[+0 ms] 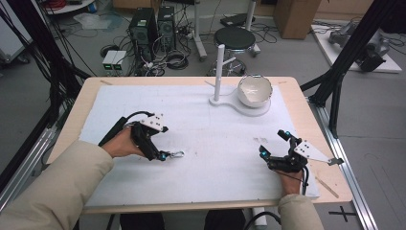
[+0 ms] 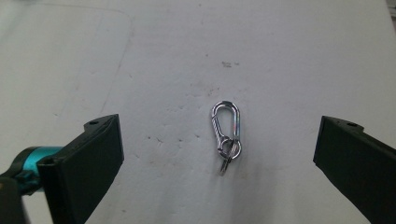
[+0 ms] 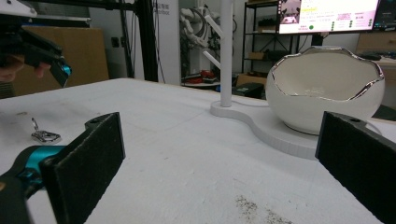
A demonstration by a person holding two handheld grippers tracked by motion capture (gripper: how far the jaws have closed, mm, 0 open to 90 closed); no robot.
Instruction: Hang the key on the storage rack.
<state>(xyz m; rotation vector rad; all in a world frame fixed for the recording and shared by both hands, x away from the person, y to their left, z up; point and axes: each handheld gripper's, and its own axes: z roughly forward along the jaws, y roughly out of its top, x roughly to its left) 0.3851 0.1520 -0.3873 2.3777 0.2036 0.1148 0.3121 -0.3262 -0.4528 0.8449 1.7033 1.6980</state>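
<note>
Both tongs — left gripper (image 2: 219,154) and right gripper (image 3: 219,158) — are held released; the flat carabiner (image 2: 226,135) between the left jaws could be pushed aside — or only its ring caught.

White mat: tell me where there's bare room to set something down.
The widest free patch on the white mat lies mid-table, between the carabiner clip by the left gripper and the right gripper. The far left corner is bare too. The far right is crowded by the white stand and its eggshell bowl.
</note>
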